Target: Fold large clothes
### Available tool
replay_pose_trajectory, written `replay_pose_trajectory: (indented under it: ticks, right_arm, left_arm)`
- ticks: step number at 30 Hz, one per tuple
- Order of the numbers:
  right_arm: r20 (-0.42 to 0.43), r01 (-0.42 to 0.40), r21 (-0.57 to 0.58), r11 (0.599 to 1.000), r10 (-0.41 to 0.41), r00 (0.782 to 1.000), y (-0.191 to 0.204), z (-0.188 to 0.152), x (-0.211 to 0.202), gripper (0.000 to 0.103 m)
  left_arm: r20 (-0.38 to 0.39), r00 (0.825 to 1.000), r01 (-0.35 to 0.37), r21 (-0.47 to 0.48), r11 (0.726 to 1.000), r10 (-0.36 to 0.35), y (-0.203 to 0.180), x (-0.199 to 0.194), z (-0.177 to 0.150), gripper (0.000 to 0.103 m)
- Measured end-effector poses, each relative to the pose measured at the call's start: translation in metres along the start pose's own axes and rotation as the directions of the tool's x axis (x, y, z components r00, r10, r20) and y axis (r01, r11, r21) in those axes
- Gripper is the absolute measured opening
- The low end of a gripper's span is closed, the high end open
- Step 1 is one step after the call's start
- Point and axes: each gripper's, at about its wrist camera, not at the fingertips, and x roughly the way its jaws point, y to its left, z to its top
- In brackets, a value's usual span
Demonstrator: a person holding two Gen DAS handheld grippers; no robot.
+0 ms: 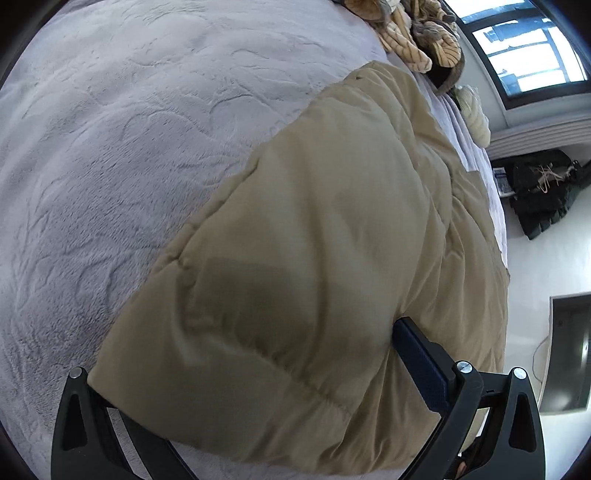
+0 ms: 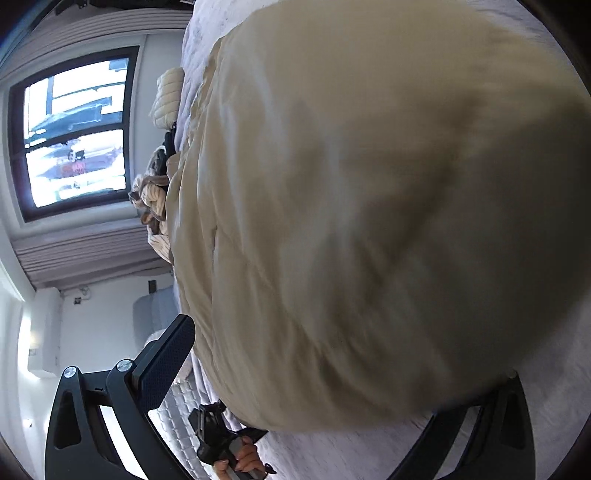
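Grey plush bedspread (image 1: 129,147) covers the whole work surface; a window (image 2: 74,133) sits at the far end of the room, and a heap of knitted garments (image 1: 417,33) lies near that end of the bed. Dark bags or clothing (image 1: 543,199) sit on the pale floor beside the bed.

Task item: a large beige padded coat (image 1: 314,229), quilted, lying lengthwise on the bedspread close to the bed's edge. It appears already doubled over, bulky and puffed up rather than flat.

Left gripper (image 1: 266,387): fabric fills the gap between the fingers. One blue-padded finger (image 1: 421,362) shows on the right and presses against the coat; the opposite finger is buried under the fabric. I judge it to be pinching a thick fold of the near end, jaws held fairly wide by the padding.

Right gripper (image 2: 332,369): wrist view is blurred. One padded finger (image 2: 166,362) stands clear of the coat on the left, and the other is hidden behind the bulge of fabric. Cannot tell whether it grips or merely straddles the coat.

Person's hand (image 2: 240,458) holding a black gripper handle shows low in the right wrist view.

Judgement: both tools hold the same near end so it can be carried over as one edge. Padding will spring back; expect to press it down.
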Motion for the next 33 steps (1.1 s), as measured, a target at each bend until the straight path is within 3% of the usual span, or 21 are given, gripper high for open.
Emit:
replay_pose_trajectory:
  ticks: [1, 2, 3, 4, 6, 8, 9, 13, 16, 20, 25, 33]
  right_arm:
    - [0.007, 0.005, 0.003, 1.000, -0.005, 1.000, 0.001, 0.001, 0.004, 0.103]
    - [0.012, 0.007, 0.007, 1.000, -0.008, 1.000, 0.001, 0.001, 0.005, 0.103]
    - [0.018, 0.007, 0.014, 1.000, -0.007, 1.000, 0.001, 0.002, 0.006, 0.103]
    - [0.021, 0.004, 0.020, 1.000, -0.004, 1.000, 0.001, 0.001, 0.006, 0.103]
    - [0.023, -0.002, 0.036, 0.999, 0.002, 1.000, 0.002, 0.000, 0.004, 0.101]
    - [0.015, 0.007, 0.060, 0.998, -0.008, 1.000, -0.003, -0.001, 0.001, 0.085]
    - [0.006, 0.002, 0.073, 0.997, -0.003, 1.000, -0.005, 0.000, 0.001, 0.068]
    - [0.007, -0.056, 0.081, 0.995, 0.056, 0.998, -0.006, -0.002, -0.002, 0.035]
    - [0.001, -0.088, 0.049, 0.995, 0.088, 0.996, 0.003, -0.005, -0.007, 0.026]
    - [-0.019, -0.104, -0.018, 0.994, 0.104, 0.994, 0.016, -0.012, -0.018, 0.023]
    - [-0.039, -0.095, -0.023, 0.995, 0.094, 0.995, 0.014, -0.032, -0.040, 0.023]
    - [-0.076, -0.078, 0.045, 0.996, 0.082, 0.994, -0.022, -0.082, -0.082, 0.023]
  left_arm:
    - [0.003, 1.000, -0.006, 0.000, 1.000, 0.006, -0.001, 0.000, 0.001, 0.102]
    - [0.011, 1.000, -0.007, 0.004, 1.000, 0.007, -0.003, -0.001, 0.001, 0.092]
    - [0.015, 1.000, -0.002, 0.011, 1.000, 0.001, -0.005, -0.002, 0.001, 0.077]
    - [0.015, 1.000, 0.014, 0.021, 1.000, -0.014, -0.008, -0.004, 0.001, 0.068]
    - [0.011, 0.999, 0.050, 0.041, 0.998, -0.050, -0.011, -0.009, 0.000, 0.034]
    - [0.010, 0.997, 0.071, 0.081, 0.994, -0.072, -0.017, -0.016, -0.001, 0.025]
    - [0.012, 0.997, 0.080, 0.103, 0.992, -0.081, -0.021, -0.019, -0.001, 0.021]
    - [0.013, 0.987, 0.157, 0.110, 0.981, -0.159, -0.027, -0.036, 0.000, 0.017]
    - [0.015, 0.979, 0.200, 0.124, 0.972, -0.203, -0.030, -0.051, -0.002, 0.017]
    - [0.002, 0.975, 0.221, 0.169, 0.961, -0.224, -0.037, -0.073, -0.019, 0.017]
    - [-0.046, 0.971, 0.240, 0.175, 0.955, -0.236, -0.026, -0.101, -0.043, 0.017]
    - [-0.161, 0.971, 0.201, 0.151, 0.968, -0.176, 0.039, -0.147, -0.111, 0.017]
